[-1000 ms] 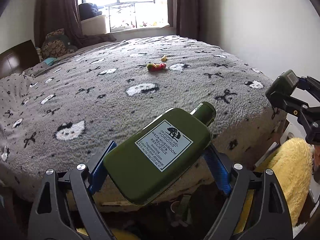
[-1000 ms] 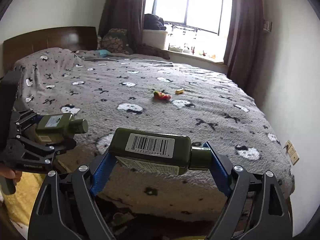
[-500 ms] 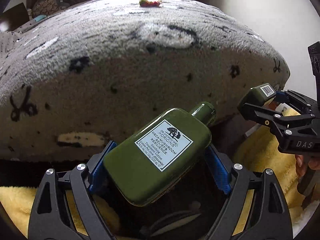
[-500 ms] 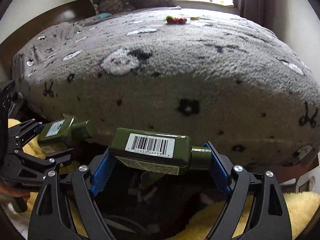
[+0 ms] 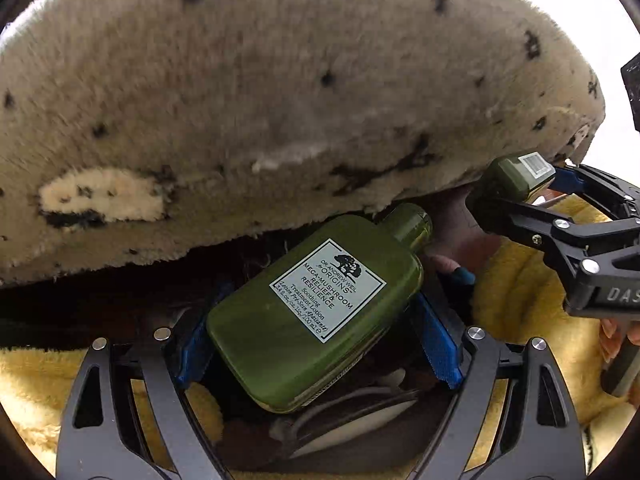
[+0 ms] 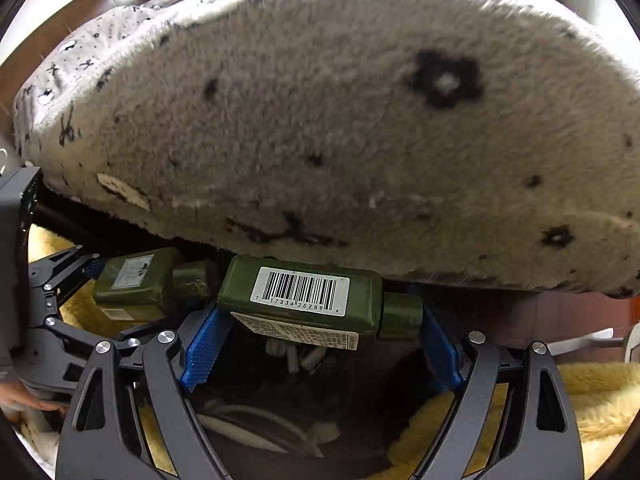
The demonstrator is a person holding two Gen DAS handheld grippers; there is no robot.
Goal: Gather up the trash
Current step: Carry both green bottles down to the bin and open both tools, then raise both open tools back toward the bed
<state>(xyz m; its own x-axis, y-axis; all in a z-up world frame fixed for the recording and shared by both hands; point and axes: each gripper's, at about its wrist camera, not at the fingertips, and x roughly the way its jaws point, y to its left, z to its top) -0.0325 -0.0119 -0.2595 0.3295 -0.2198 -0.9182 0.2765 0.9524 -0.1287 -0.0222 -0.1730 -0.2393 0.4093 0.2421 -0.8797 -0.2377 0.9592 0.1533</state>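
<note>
Since the earlier frame, both grippers have descended from above the bed to its foot, and the bed top with the window has left both views. The fuzzy grey blanket (image 5: 280, 100) fills the upper half of each view.

Left gripper (image 5: 316, 344): jaws pinching a green lotion bottle (image 5: 316, 312) across its body, blue pads pressed on both sides. The bottle lies tilted, cap toward 1 o'clock, white label facing the camera.

Right gripper (image 6: 320, 336): jaws pinching a second green bottle (image 6: 304, 296) end to end, cap toward 3 o'clock, barcode face up. In the left wrist view this gripper (image 5: 520, 188) appears at 3 o'clock, just beside the blanket's lower edge.

Below both bottles lies a dark opening (image 6: 300, 408) holding pale debris, at 6 o'clock. Yellow fleece (image 5: 520, 288) borders it at 4 and 8 o'clock. Whether the opening is a bin or a bag cannot be told.
</note>
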